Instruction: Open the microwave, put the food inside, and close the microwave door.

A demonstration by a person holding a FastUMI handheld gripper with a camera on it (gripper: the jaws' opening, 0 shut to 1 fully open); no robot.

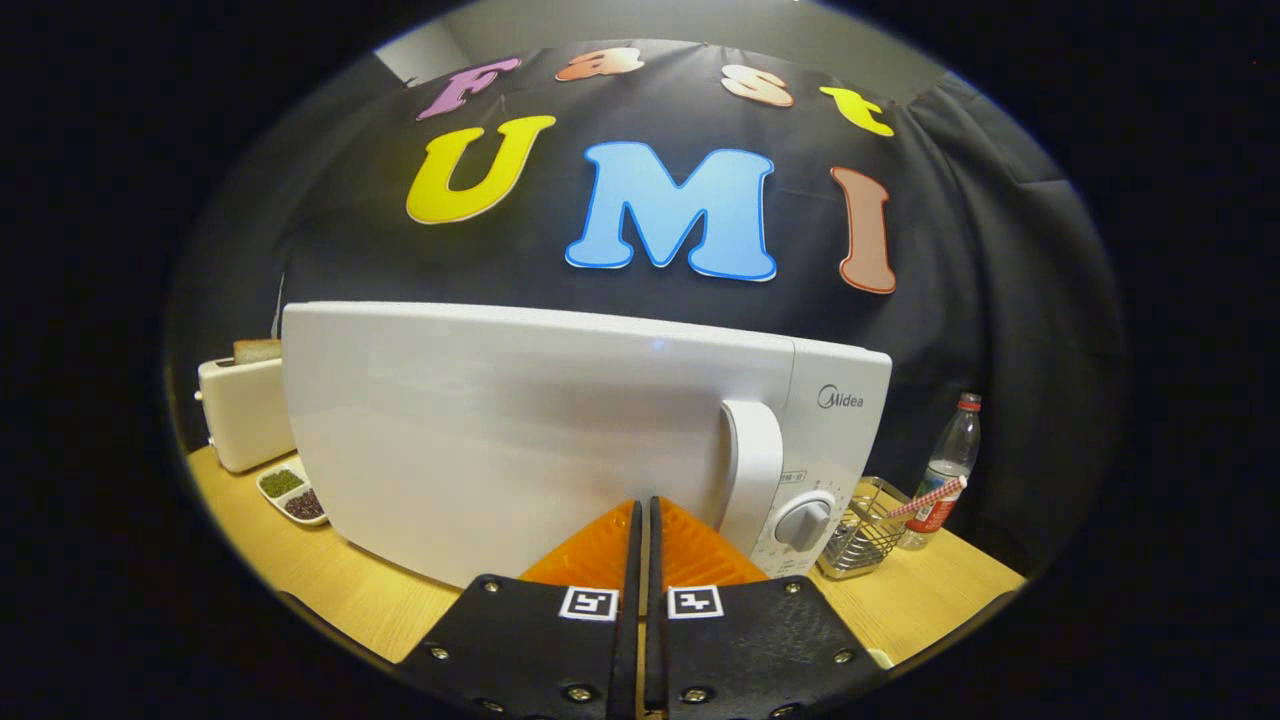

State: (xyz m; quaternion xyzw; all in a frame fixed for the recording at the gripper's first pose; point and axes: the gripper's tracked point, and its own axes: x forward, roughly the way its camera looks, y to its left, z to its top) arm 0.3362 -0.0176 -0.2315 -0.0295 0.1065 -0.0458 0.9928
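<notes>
A white microwave (560, 420) stands on the wooden table right in front of me, its door closed. The door's white vertical handle (752, 470) sits just right of my fingertips, with the round knob (803, 521) and control panel beyond it. My gripper (642, 505) is shut, its two fingers pressed together with nothing between them, tips close against the lower part of the door, just left of the handle. Whether the tips touch the door I cannot tell.
A cream toaster (243, 410) with a bread slice stands left of the microwave, with a small two-part dish (291, 493) of green and dark grains in front of it. Right of the microwave are a wire basket (865, 540) holding a striped straw, and a plastic bottle (945, 470).
</notes>
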